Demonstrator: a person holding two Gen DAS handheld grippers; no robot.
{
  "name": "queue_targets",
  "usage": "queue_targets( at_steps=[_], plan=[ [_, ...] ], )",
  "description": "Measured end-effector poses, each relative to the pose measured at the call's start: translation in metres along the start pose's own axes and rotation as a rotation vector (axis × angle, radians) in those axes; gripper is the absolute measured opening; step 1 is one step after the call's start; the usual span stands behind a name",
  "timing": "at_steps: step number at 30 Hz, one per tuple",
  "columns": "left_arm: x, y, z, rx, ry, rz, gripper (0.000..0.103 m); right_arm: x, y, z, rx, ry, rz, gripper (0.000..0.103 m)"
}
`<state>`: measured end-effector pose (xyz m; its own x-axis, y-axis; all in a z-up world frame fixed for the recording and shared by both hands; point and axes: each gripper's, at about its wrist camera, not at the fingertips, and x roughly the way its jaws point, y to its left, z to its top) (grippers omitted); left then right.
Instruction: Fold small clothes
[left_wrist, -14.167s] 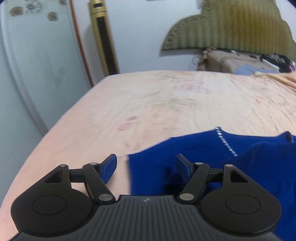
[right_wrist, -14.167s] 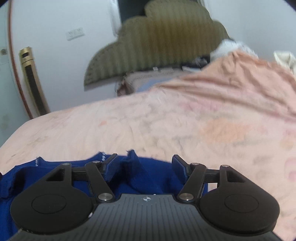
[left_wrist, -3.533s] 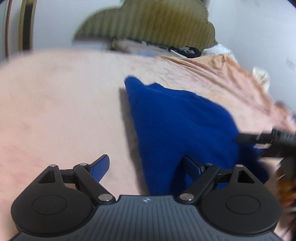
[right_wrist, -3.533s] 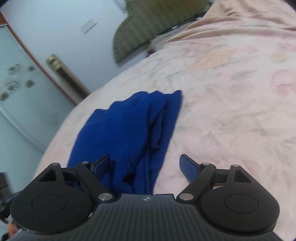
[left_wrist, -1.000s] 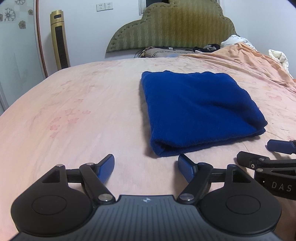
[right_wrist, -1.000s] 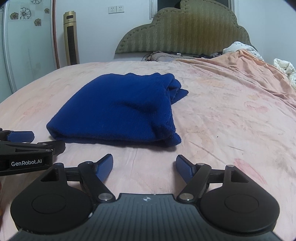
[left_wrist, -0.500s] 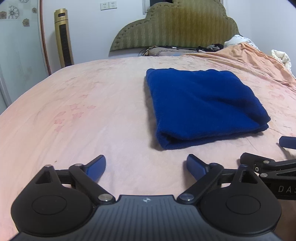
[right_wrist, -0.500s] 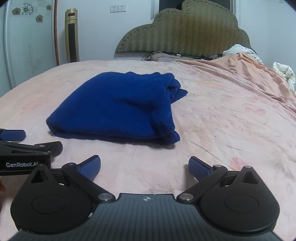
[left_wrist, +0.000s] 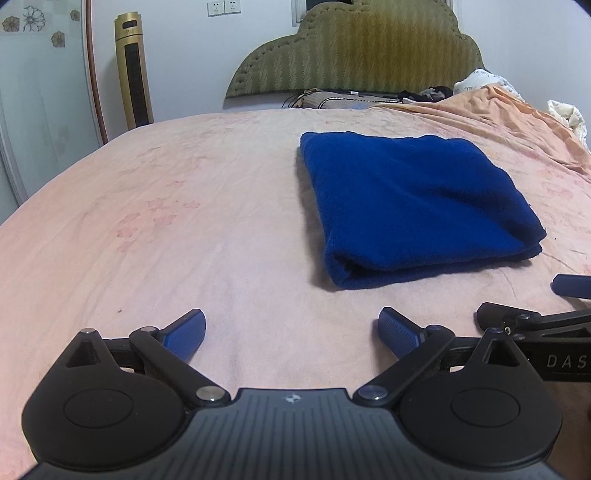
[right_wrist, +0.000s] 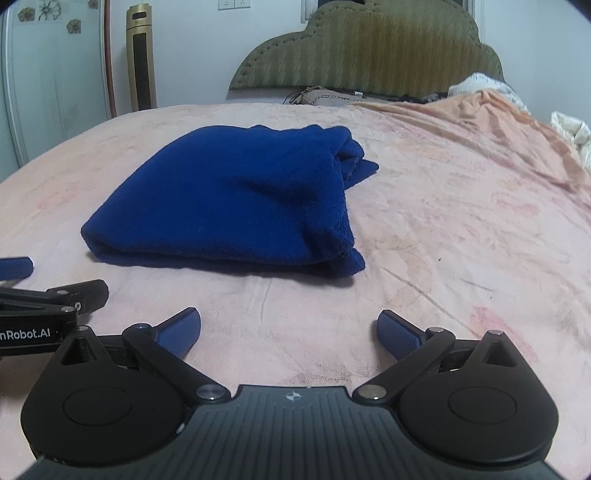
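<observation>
Blue garment (left_wrist: 413, 199) lies folded on the bed (left_wrist: 184, 229) (no container here).

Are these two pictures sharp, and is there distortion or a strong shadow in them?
Left wrist view: sharp, no motion blur; fisheye bends the bed edge; soft shadow left of the blue garment. Right wrist view: also sharp; dark vignette corners; a thin shadow under the garment's near edge.

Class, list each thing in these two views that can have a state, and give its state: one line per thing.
Blue garment: folded into a flat bundle, lying on the bed sheet, held by nothing.
Left gripper: open, just widened, nothing between its fingers.
Right gripper: open, empty.
Bed sheet: spread, lightly creased.
</observation>
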<state>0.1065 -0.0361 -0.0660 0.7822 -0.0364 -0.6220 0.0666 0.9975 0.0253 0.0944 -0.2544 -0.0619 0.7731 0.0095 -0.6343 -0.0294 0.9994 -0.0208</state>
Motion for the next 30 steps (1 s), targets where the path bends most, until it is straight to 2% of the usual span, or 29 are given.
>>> queue_targets(
  at_steps=[10, 17, 30],
  plan=[
    [-0.0018, 0.0014, -0.003, -0.007, -0.011, 0.024, 0.102, 0.0075, -0.0045, 0.0061, -0.004, 0.005, 0.013, 0.103],
    [0.0018, 0.0088, -0.0039, -0.041, 0.009, -0.005, 0.103, 0.0085, -0.0044, 0.0067, -0.001, 0.003, 0.016, 0.103],
    [0.0022, 0.0062, -0.004, -0.027, 0.013, 0.005, 0.103, 0.0088, -0.005, 0.0064, 0.001, 0.004, 0.018, 0.103]
  ],
)
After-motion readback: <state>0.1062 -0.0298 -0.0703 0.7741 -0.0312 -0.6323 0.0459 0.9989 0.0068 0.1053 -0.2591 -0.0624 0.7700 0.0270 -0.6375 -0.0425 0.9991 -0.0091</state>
